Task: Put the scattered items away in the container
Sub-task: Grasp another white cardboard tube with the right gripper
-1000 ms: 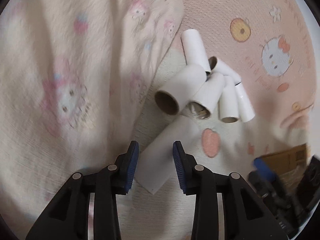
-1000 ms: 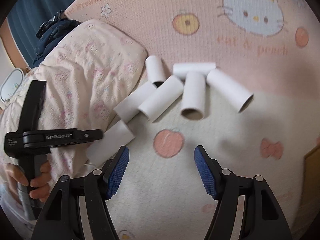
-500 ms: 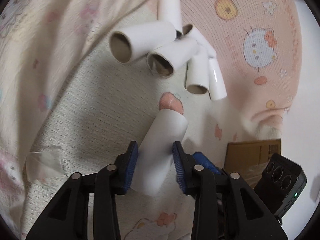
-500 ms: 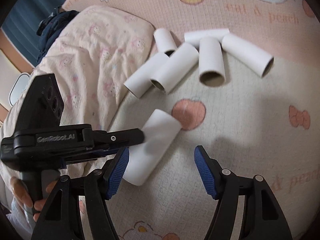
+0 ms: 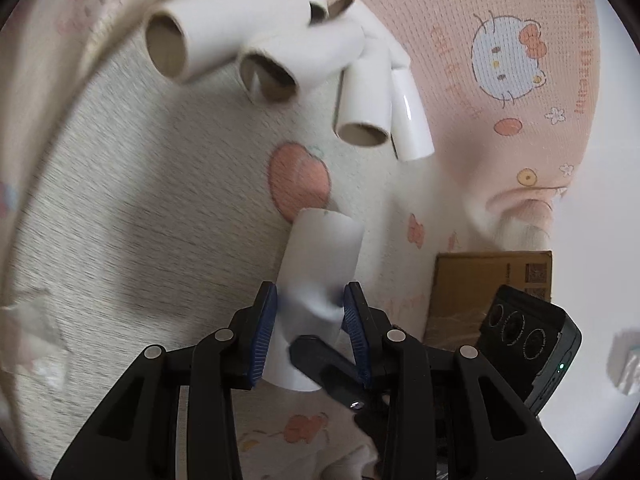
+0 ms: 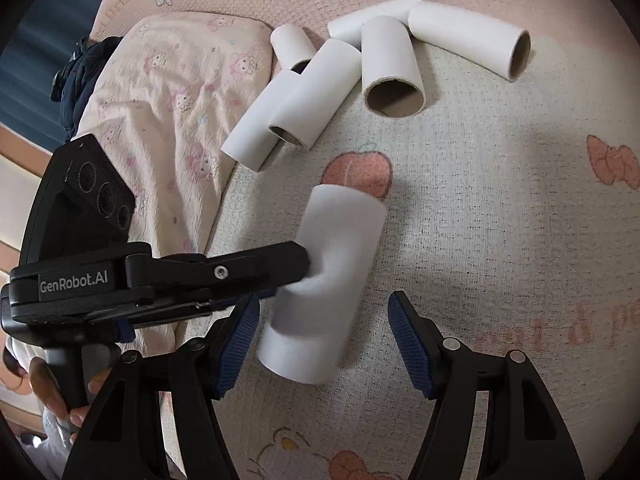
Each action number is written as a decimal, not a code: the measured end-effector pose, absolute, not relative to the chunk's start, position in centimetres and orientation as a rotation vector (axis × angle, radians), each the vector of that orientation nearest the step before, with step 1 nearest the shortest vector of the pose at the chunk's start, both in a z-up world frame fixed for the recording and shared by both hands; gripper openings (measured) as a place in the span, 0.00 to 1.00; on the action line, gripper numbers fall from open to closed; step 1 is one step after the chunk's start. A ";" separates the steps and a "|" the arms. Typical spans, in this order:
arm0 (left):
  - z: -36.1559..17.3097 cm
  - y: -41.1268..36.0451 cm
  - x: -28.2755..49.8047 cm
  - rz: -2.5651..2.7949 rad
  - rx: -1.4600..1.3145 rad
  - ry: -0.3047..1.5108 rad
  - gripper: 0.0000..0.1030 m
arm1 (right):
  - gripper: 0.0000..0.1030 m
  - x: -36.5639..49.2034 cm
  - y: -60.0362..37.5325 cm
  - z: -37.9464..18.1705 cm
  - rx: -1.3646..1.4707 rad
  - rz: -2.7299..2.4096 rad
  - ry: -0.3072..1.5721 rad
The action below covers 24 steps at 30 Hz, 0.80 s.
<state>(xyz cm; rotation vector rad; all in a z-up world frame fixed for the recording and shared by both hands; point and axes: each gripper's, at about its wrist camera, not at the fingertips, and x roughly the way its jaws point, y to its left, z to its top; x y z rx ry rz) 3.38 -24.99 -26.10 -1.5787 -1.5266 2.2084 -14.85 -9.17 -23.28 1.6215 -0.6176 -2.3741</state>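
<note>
lifted off the blanket (image 6: 480, 200), paper tube (image 6: 332, 292) sits in "genrobot.ai" left gripper's (image 6: 304, 264) jaws; right gripper's (image 6: 324, 340) wide.

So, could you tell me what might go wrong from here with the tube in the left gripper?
The left gripper is shut on the white tube hard enough to dent it, so it may crush further. The open right gripper sits around the same tube's lower end and could knock it. The cardboard box is partly hidden.

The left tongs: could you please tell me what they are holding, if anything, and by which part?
The left tongs pinch a white cardboard tube across its sides, near its near end, denting it.
</note>
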 end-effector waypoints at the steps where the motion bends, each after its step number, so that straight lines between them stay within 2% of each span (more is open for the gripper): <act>1: -26.1 -24.7 3.3 2.212 -1.575 -1.523 0.36 | 0.60 -14.8 -9.2 -23.3 1.624 -2.369 -0.618; 2: -26.0 -24.4 3.2 2.223 -1.571 -1.513 0.36 | 0.59 -14.7 -9.2 -23.2 1.636 -2.381 -0.602; 4: -25.7 -24.0 3.0 2.253 -1.571 -1.483 0.36 | 0.46 -14.6 -9.2 -23.0 1.653 -2.405 -0.560; 5: -25.7 -23.9 2.9 2.257 -1.574 -1.473 0.36 | 0.45 -14.6 -9.1 -23.0 1.664 -2.412 -0.537; 15: -26.1 -23.8 2.0 2.246 -1.571 -1.495 0.40 | 0.44 -14.6 -8.1 -23.0 1.697 -2.392 -0.541; 24: -23.9 -21.7 1.3 2.339 -1.576 -1.328 0.40 | 0.44 -14.2 -7.3 -21.9 1.709 -2.402 -0.584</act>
